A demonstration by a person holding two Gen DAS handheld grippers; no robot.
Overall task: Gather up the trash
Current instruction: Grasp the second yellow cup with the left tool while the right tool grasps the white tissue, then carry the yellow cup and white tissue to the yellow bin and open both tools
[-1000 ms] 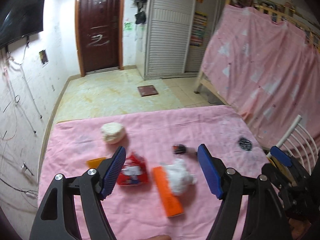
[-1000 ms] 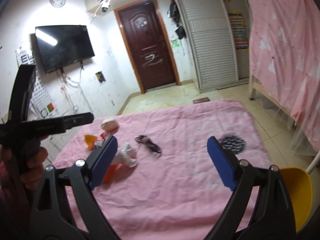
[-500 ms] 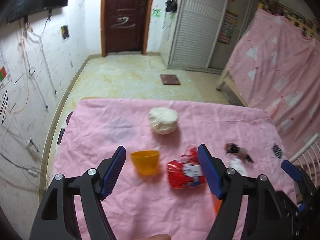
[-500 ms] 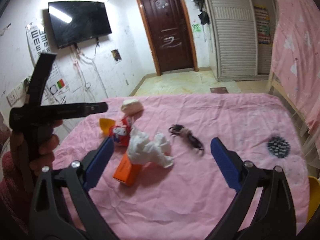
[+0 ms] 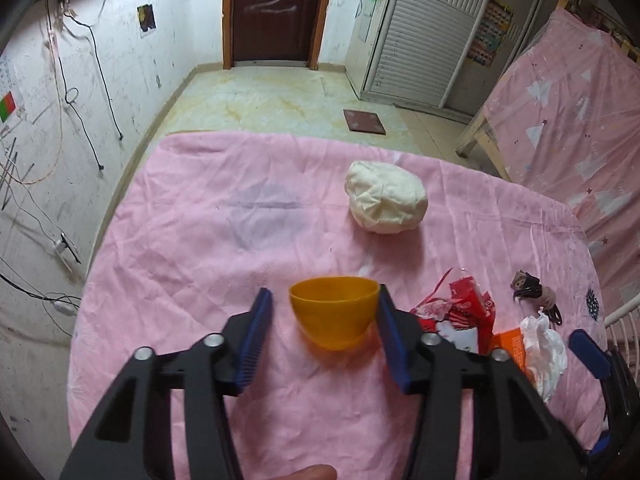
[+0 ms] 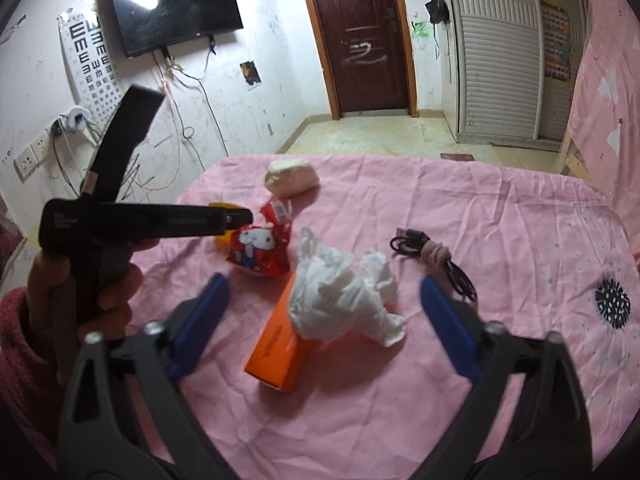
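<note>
A small orange bowl [image 5: 334,311] stands on the pink tablecloth [image 5: 224,232]. My left gripper [image 5: 324,334] is open with its fingers either side of the bowl, the right pad close to its rim. A red snack wrapper [image 5: 464,312], an orange box [image 6: 280,348] and crumpled white tissue [image 6: 340,300] lie to its right. My right gripper [image 6: 320,312] is open, with the tissue and box between its fingers. The wrapper also shows in the right wrist view [image 6: 260,246].
A white dough-like lump [image 5: 386,197] lies farther back on the table. A coiled black cable [image 6: 436,258] with a hair tie lies right of the tissue. A black spiky patch [image 6: 612,303] marks the cloth at the right. The left hand-held tool [image 6: 132,220] crosses the right wrist view.
My left gripper swung left from the tissue and box to the orange bowl and narrowed around it. My right gripper moved forward and down over the tissue and box.
</note>
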